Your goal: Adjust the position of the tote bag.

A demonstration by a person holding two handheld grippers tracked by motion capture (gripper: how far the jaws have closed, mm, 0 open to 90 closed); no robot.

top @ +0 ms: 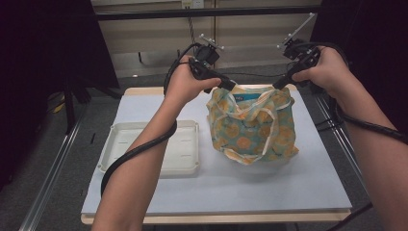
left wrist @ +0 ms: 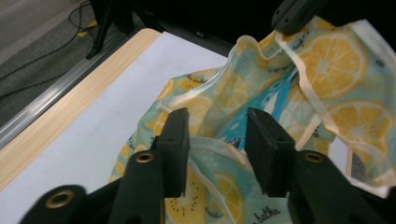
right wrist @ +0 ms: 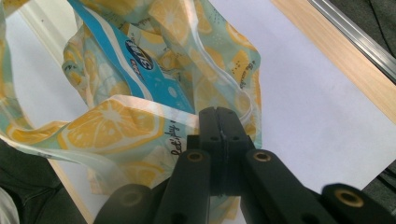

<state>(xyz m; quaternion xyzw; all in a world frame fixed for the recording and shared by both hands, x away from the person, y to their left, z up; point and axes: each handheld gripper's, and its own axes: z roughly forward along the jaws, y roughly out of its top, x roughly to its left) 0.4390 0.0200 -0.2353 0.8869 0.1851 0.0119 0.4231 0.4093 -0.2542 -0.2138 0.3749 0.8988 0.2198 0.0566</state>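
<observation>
A lemon-print cloth bag (top: 250, 130) stands on the white table mat, right of centre, its mouth held up. Inside it a blue packet (right wrist: 140, 60) stands upright, and its top edge (top: 248, 97) peeks out in the high view. My right gripper (right wrist: 219, 114) is shut on the bag's rim, lifting that side; from above it sits at the bag's far right corner (top: 281, 84). My left gripper (left wrist: 217, 126) is open at the opposite rim (top: 228, 86). Its jaws stand wide apart with the rim's fabric (left wrist: 210, 147) lying between them, not pinched.
An empty white tray (top: 185, 166) lies on the mat left of the bag, under my left forearm. The mat (top: 269, 192) covers a wooden table with metal rails along both sides. Dark screens stand at the far left and right.
</observation>
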